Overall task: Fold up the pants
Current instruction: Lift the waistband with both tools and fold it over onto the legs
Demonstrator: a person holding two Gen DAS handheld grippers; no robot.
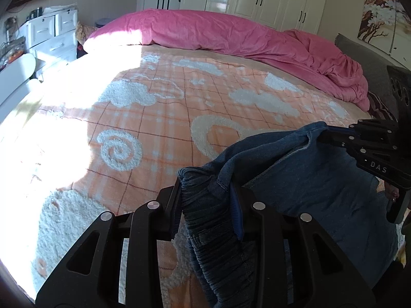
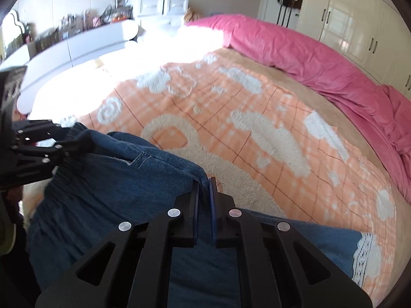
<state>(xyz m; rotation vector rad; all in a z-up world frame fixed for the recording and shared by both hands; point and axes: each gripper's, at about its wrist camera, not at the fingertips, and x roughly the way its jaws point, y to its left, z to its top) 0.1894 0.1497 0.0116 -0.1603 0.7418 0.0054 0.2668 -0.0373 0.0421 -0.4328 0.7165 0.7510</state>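
1. Left gripper (image 1: 205,192) pinches the gathered waistband of the blue denim pants (image 1: 308,179).
2. Right gripper (image 2: 204,187) is clamped on the same edge.
3. The waistband spans between them; the legs trail below, over the orange checked blanket (image 1: 167,118).

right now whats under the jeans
Under the jeans lies the orange blanket with white fluffy patterns, showing all around them. Whatever sits directly beneath the denim is covered, so I cannot tell.
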